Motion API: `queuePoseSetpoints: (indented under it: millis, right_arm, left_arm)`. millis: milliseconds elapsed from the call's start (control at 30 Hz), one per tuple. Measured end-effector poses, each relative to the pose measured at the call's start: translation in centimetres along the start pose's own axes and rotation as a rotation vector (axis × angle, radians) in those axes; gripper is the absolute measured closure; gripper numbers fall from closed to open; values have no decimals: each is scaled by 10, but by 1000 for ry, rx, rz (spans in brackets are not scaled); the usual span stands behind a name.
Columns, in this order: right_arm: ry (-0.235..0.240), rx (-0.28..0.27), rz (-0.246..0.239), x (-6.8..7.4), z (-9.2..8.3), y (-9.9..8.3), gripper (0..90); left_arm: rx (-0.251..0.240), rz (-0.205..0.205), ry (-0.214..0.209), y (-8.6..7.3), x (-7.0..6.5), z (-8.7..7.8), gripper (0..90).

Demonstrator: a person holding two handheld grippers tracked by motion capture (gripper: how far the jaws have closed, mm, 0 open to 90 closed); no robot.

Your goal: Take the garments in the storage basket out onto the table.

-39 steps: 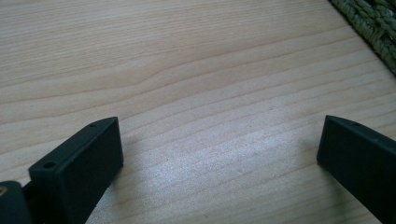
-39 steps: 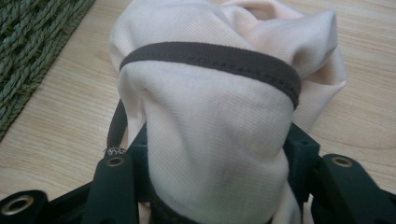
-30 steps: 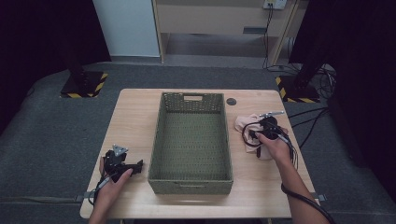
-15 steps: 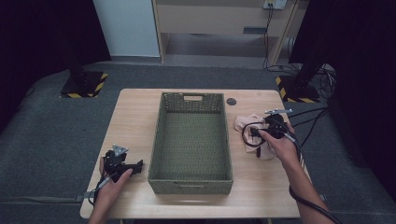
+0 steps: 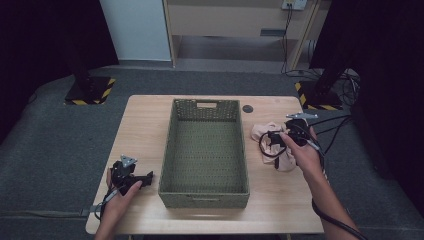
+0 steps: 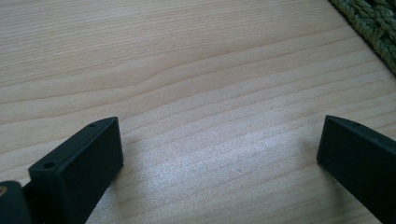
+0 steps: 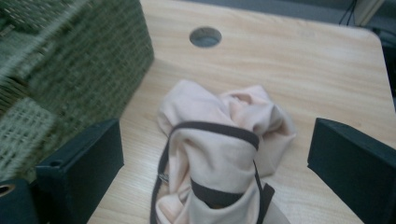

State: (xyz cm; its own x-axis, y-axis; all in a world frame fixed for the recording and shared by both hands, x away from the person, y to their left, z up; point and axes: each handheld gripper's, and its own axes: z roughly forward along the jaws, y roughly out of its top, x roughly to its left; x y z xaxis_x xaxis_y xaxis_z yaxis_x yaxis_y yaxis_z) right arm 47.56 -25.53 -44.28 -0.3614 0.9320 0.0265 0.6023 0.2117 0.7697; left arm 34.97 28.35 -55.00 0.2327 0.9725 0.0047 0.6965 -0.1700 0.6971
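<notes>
I see the pink garment [image 7: 219,140] lying crumpled on the counter [image 5: 150,125], just to the right of the green woven basket [image 5: 205,145] as the high view shows it. Dark brown straps run across its folds, and one strap loops out toward the basket side. In the right gripper view the cloth sits between and beyond my two black jaws, with the basket's wall close on the left and a round dark hole [image 7: 205,36] in the counter farther off.

My right gripper [image 5: 280,139] hangs over the garment, jaws spread wide; they have just been opening, and the pads press on nothing. The cloth lies below them on the wood, not lifted, and I see counter on both sides between the jaws and the fabric. The hand behind it comes in from the lower right, with the cable trailing off toward the counter's edge.

My left gripper [image 5: 145,177] is well apart from all this, low at the near left of the counter, just beside the basket's near left corner. Its jaws also stand wide, with bare wood grain between them and a bit of the basket's weave at the upper right of its own view.
</notes>
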Motion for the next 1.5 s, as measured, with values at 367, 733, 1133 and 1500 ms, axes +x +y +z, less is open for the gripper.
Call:
queuePoseSetpoints:
  millis: [367, 733, 1133, 1500]
  right_arm:
    - [25, -51, -18, 10, -17, 9, 36]
    - [40, -71, -50, 15, -37, -6, 37]
    - [54, -69, -55, 14, -51, -33, 30]
    - [71, -44, -69, 19, -55, -60, 37]
  left_arm:
    - [0, 0, 0, 0, 0, 0, 0]
    - [0, 0, 0, 0, 0, 0, 0]
    - [0, 0, 0, 0, 0, 0, 0]
    - [0, 0, 0, 0, 0, 0, 0]
